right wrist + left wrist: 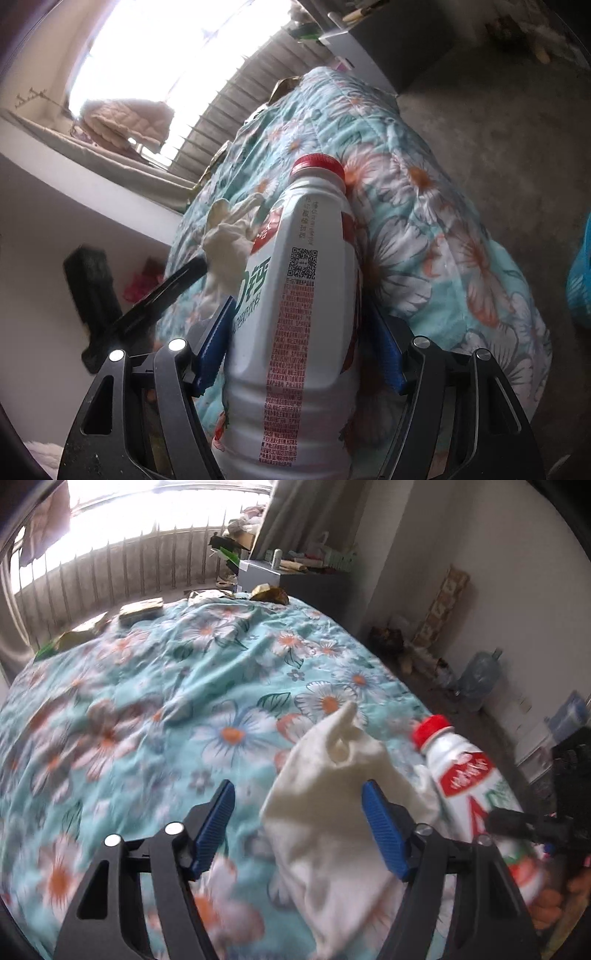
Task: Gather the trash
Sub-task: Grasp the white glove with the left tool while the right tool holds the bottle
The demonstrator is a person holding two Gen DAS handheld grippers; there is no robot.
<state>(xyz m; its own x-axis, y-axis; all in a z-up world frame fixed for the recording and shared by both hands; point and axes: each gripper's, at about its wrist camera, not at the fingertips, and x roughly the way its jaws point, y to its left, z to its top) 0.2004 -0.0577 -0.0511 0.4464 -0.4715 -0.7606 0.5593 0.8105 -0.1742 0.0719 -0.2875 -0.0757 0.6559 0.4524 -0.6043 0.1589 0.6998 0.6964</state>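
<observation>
Right claw clamped across the middle of a white plastic drink bottle with red screw cap and red-and-green label; both blue pads press on its flanks, cap pointing away from us, over the near right edge of the bed.

We judge the bottle light, probably empty or near it, with a stiff ribbed body and a slick label. The mid-body hold looks sound; nearer the neck it would taper and slip.

Left claw stands well open. A crumpled white cloth or tissue wad lies between its pads, touching the right pad; we cannot tell if it is pinched. Soft, nearly weightless, it will collapse, so take it by the bulk, not the peak.

Surface: turquoise quilted bedspread with white-and-orange daisies, rumpled and yielding. Beyond the far edge, a bright barred window, a grey cabinet; a grey floor to the right.
</observation>
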